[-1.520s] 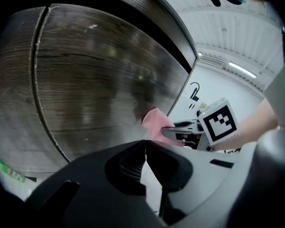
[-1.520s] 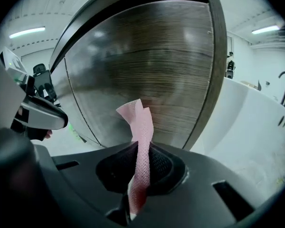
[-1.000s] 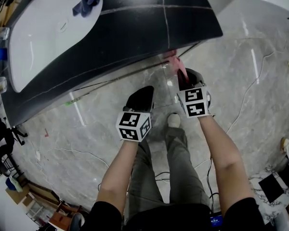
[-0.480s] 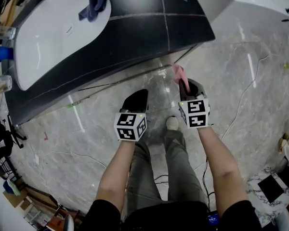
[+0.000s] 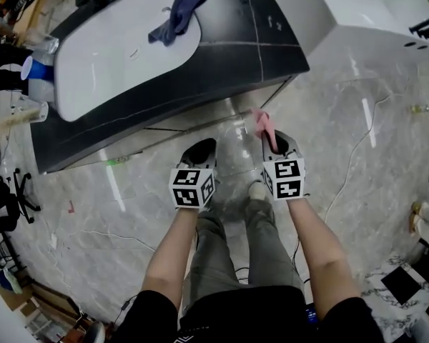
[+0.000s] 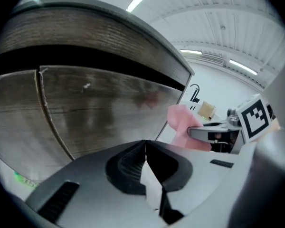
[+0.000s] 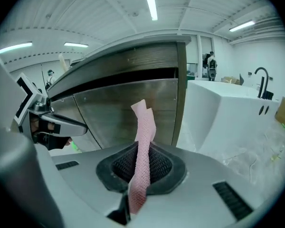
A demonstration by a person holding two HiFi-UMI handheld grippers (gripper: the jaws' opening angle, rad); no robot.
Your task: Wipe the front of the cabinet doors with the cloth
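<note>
A pink cloth [image 7: 143, 141] is pinched upright in my right gripper [image 7: 141, 167], which is shut on it; in the head view the pink cloth [image 5: 264, 125] sticks out ahead of the right gripper [image 5: 277, 143]. The cabinet doors [image 7: 133, 108] of grey wood grain stand just ahead, under a dark countertop [image 5: 222, 56]. The cloth is a short way off the doors. My left gripper [image 6: 145, 160] is shut with nothing in it and faces the cabinet doors [image 6: 85, 113]. In the head view the left gripper [image 5: 200, 156] is level with the right one.
A white basin [image 5: 121, 48] sits in the countertop with a blue cloth [image 5: 182, 9] draped on its rim. A white sink unit [image 7: 228, 118] with a black tap stands right of the cabinet. Cables [image 5: 357, 156] lie on the marble floor. Clutter lines the left wall.
Both grippers have drawn back a little from the cabinet, and the pink cloth has come away from the door edge. The view has shifted so the counter sits further up.
</note>
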